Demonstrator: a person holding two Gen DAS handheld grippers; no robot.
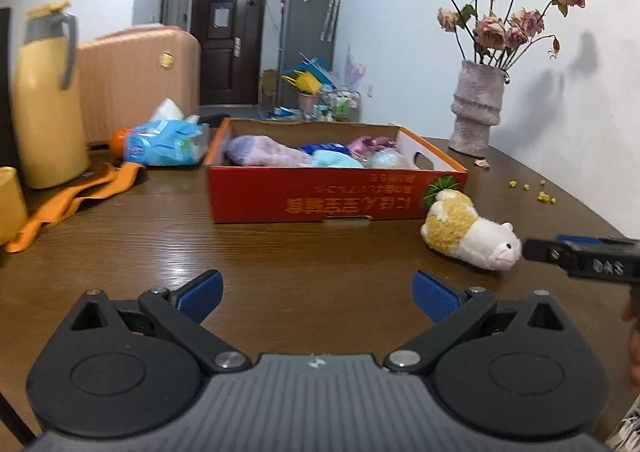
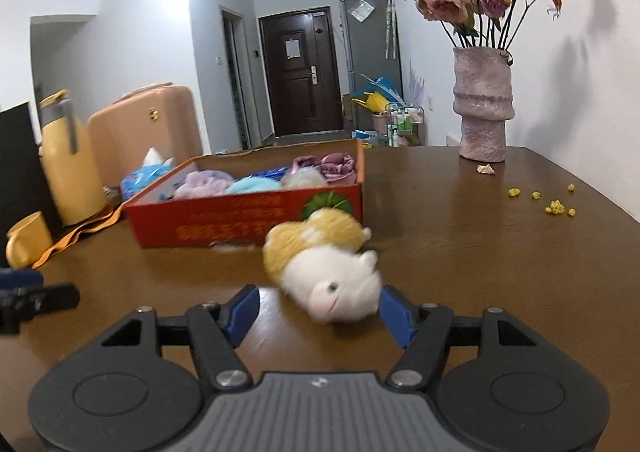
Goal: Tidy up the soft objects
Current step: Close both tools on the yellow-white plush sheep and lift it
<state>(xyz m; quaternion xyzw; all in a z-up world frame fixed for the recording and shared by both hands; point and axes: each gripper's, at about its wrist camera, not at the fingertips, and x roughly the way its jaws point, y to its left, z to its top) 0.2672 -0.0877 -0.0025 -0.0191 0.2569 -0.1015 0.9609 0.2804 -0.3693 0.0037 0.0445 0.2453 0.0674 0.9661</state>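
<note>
Plush hamster (image 2: 320, 272), yellow and white, lies on its side on the wooden counter (image 1: 280, 252), just in front of the red cardboard box (image 1: 320, 195), near the box's right corner. Box already holds a lilac fuzzy sock (image 1: 260, 151) and other soft items, so it evidently serves as the collection bin. Right tongs (image 2: 318, 316) are spread, blue pads flanking the toy's white head; the right pad looks to be at the fur, but no squeeze is evident. Likely staged for a head grasp. Left tongs (image 1: 318, 294) gape over bare wood, carrying nothing, apparently kept clear.
</note>
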